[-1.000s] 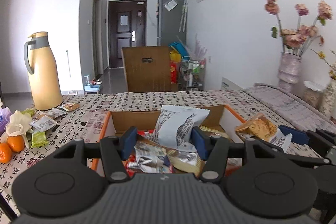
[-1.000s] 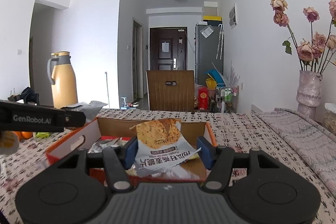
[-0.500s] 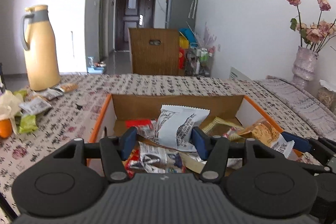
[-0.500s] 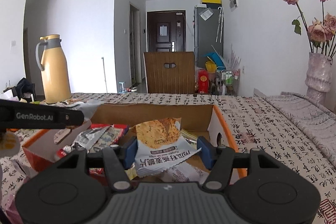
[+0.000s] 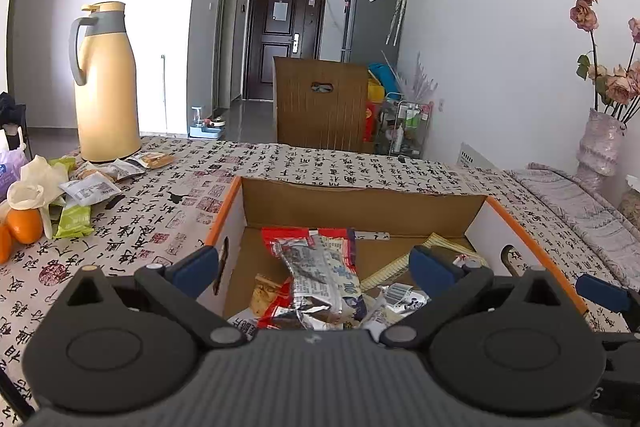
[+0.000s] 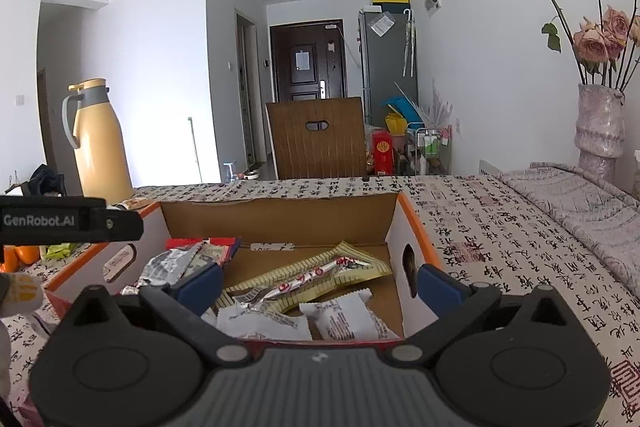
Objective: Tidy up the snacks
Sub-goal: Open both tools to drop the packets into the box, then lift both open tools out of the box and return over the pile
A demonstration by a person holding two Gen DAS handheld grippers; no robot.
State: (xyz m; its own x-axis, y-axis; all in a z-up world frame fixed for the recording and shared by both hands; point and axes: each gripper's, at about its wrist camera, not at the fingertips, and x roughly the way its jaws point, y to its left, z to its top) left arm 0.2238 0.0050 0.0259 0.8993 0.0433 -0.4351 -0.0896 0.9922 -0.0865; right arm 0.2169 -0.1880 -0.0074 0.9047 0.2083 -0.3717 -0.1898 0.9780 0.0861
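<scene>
Both grippers' jaws, just sprung wide and empty, flank snack packets [image 5: 320, 279] in the box [image 6: 280, 217].

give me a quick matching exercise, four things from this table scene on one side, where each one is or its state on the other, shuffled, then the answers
Things:
1. thermos jug
2. long yellow snack packet
3. orange
4. left gripper

Place or state:
A. lying inside the cardboard box
B. jaws wide open above the box, gripping nothing
C. upright at the table's far left corner
D. on the tablecloth left of the box, by a green packet

Pairs: 1-C, 2-A, 3-D, 4-B
</scene>
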